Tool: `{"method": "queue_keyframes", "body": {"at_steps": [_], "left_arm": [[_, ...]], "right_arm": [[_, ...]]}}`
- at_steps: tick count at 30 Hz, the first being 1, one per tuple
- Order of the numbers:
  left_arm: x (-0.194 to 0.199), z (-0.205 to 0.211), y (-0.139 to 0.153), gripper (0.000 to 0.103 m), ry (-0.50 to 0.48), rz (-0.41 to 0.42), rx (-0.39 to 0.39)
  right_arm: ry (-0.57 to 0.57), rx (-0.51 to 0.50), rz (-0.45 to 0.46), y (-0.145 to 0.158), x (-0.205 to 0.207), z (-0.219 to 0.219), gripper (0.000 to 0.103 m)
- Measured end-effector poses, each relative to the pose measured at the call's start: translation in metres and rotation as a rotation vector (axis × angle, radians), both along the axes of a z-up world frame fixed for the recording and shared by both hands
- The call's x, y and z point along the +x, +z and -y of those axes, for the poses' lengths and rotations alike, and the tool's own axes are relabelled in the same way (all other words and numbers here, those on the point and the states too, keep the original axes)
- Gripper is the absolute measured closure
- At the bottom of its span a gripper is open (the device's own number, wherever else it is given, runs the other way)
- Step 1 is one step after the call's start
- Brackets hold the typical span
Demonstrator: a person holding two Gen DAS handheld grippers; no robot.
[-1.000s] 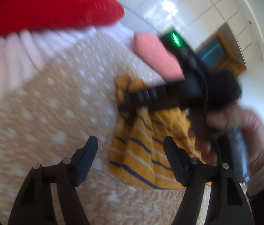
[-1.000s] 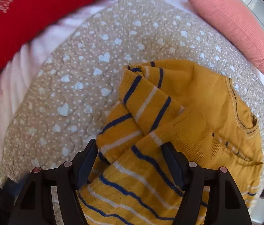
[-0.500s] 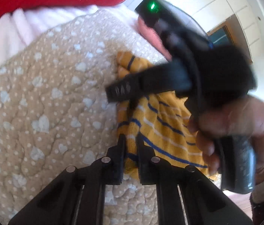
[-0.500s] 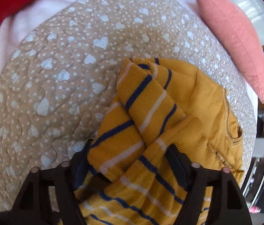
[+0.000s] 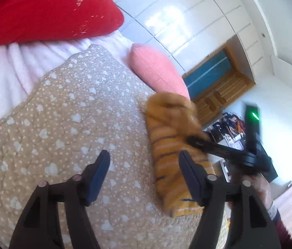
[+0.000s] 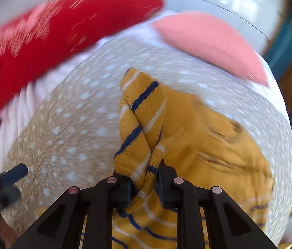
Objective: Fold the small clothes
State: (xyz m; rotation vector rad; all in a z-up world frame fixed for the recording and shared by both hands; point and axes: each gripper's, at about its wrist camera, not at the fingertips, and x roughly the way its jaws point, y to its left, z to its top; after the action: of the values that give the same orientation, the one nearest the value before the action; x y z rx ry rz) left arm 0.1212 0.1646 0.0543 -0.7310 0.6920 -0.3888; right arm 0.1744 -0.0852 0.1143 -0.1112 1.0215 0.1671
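Observation:
A small mustard-yellow sweater (image 6: 204, 132) with navy and white stripes lies bunched on a beige heart-print quilt (image 6: 67, 137). My right gripper (image 6: 144, 184) is shut on a striped fold of the sweater and lifts it. In the left wrist view the sweater (image 5: 173, 145) is a rumpled roll, with the right gripper (image 5: 191, 140) clamped on its far part. My left gripper (image 5: 144, 174) is open and empty, just left of the sweater's near end.
A red cushion (image 5: 42, 12) and a pink cushion (image 5: 158, 68) lie at the head of the bed. White ruffled bedding (image 5: 5, 68) borders the quilt. A white wardrobe and wooden door (image 5: 218, 91) stand beyond.
My left gripper was open, closed briefly near the sweater hem, and is open again. My right gripper closed on the striped fold and raised it.

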Motion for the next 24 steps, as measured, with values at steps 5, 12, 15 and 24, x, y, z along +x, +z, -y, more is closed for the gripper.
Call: {"method": "queue_keyframes", "body": {"at_steps": [5, 12, 15, 24], "left_arm": [[0.012, 0.012, -0.012, 0.034, -0.003, -0.056, 0.019], [0.012, 0.025, -0.015, 0.034, -0.019, -0.066, 0.033], [0.015, 0.031, -0.016, 0.034, -0.032, -0.074, 0.039], [0.014, 0.039, -0.015, 0.034, -0.049, -0.079, 0.038]], "right_arm": [[-0.232, 0.092, 0.019, 0.008, -0.025, 0.13, 0.085], [-0.539, 0.199, -0.039, -0.042, -0.053, 0.261, 0.066], [-0.605, 0.214, -0.003, -0.031, -0.068, 0.274, 0.046], [-0.391, 0.163, 0.154, 0.047, -0.091, 0.199, 0.043]]}}
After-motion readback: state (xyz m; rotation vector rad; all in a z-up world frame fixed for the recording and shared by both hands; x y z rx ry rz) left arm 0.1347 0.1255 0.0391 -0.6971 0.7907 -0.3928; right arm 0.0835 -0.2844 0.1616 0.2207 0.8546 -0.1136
